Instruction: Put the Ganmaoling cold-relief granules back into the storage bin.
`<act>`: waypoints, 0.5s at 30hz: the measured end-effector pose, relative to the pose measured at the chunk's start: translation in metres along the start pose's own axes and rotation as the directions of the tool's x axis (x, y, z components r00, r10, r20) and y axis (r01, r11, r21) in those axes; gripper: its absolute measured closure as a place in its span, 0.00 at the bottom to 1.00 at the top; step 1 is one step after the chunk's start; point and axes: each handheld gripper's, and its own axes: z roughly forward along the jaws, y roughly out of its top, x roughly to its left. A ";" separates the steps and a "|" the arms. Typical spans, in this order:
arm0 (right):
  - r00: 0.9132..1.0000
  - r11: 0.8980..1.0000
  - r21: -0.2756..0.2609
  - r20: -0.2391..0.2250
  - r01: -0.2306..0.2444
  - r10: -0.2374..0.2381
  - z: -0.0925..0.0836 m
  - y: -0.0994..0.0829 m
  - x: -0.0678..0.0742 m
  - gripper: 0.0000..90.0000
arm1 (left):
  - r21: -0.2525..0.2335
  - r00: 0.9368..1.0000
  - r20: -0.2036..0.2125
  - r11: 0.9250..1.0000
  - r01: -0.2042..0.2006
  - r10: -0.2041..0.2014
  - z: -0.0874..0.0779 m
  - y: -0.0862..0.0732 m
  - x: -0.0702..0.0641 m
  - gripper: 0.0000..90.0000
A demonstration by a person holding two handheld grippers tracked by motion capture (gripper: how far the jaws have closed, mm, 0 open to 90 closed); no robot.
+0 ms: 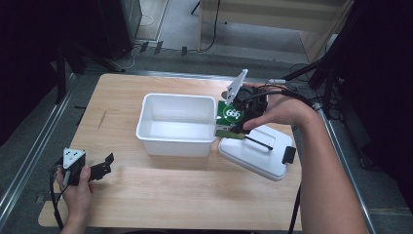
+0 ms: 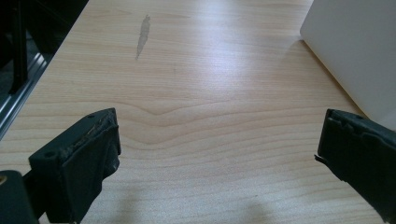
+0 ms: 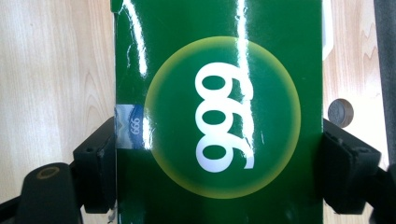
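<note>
Green box [image 3: 219, 112] clamped across its two narrow sides in the right gripper [image 1: 242, 127], just beside the white tub [image 1: 176, 124].
Glossy card looks light, slick and easy to crush, so a hold low on the stiff edges suits it; beyond the jaws lie the tub's lid [image 1: 255, 151] and table [image 1: 160, 195]. Left gripper [image 2: 219, 154], jaws apart, hangs empty over bare wood.
</note>
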 end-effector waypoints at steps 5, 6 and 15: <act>1.000 1.000 0.006 -0.002 -0.008 0.008 0.000 0.006 -0.007 0.19 | 0.000 1.000 0.000 1.000 0.000 0.000 0.000 0.000 0.000 0.00; 1.000 1.000 0.001 -0.002 -0.001 0.001 0.001 0.008 -0.009 0.19 | 0.000 1.000 0.000 1.000 0.000 0.000 0.000 0.000 0.000 0.00; 1.000 1.000 -0.007 0.003 0.003 -0.003 -0.002 0.023 -0.018 0.19 | -0.001 1.000 0.001 1.000 0.002 -0.002 0.000 0.000 0.000 0.00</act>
